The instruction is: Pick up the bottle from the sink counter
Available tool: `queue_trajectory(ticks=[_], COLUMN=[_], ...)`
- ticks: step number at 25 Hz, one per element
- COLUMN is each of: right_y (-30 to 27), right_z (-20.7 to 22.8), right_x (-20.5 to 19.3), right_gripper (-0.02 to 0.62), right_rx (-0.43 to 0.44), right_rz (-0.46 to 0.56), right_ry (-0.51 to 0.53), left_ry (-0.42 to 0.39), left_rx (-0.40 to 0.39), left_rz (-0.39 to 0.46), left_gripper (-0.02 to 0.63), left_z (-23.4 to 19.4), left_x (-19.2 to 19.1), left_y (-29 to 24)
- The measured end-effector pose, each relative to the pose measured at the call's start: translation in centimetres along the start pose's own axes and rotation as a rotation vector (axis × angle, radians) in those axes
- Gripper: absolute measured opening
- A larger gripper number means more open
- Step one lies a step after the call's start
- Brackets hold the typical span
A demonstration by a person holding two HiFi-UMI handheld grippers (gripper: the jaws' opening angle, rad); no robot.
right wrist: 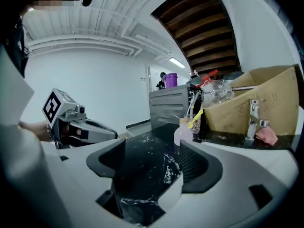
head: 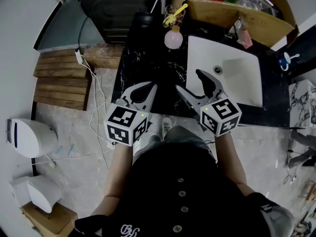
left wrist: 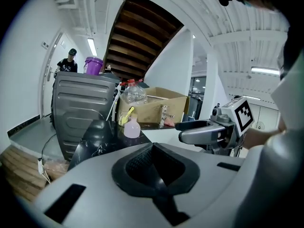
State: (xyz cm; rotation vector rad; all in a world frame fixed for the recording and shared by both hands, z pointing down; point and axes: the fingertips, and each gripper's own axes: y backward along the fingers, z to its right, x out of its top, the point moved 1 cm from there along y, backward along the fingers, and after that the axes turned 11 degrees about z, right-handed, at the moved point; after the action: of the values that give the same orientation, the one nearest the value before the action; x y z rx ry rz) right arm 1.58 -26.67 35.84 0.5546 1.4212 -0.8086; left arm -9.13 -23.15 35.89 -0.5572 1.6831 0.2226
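- pink bottle (head: pixel 173 38) stands upright at the far side of the black counter (head: pixel 143 65), just left of the white sink (head: pixel 237 78)
- left gripper (head: pixel 148 89): jaws clenched together, empty, at the counter's near edge
- right gripper (head: pixel 190 81): jaws spread wide, empty, beside the left gripper, well apart from the bottle

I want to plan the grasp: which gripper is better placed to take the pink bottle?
Right. The right gripper has its jaws apart and the bottle lines up between them, farther ahead; the left gripper is shut.
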Motion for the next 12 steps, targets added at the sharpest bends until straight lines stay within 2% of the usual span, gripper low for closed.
queue_trajectory(ticks=[12], right_y=[-3.3], right_z=[5.1], right_x=[-0.5], right_gripper=[0.345], right_rx=[0.089], right_rz=[-0.024], right_ry=[0.006], left_ry=[0.0], left_rx=[0.028], left_rz=[-0.055], left_gripper=[0.017], left_z=[-0.7], left_x=[-0.8], left_y=[-5.9])
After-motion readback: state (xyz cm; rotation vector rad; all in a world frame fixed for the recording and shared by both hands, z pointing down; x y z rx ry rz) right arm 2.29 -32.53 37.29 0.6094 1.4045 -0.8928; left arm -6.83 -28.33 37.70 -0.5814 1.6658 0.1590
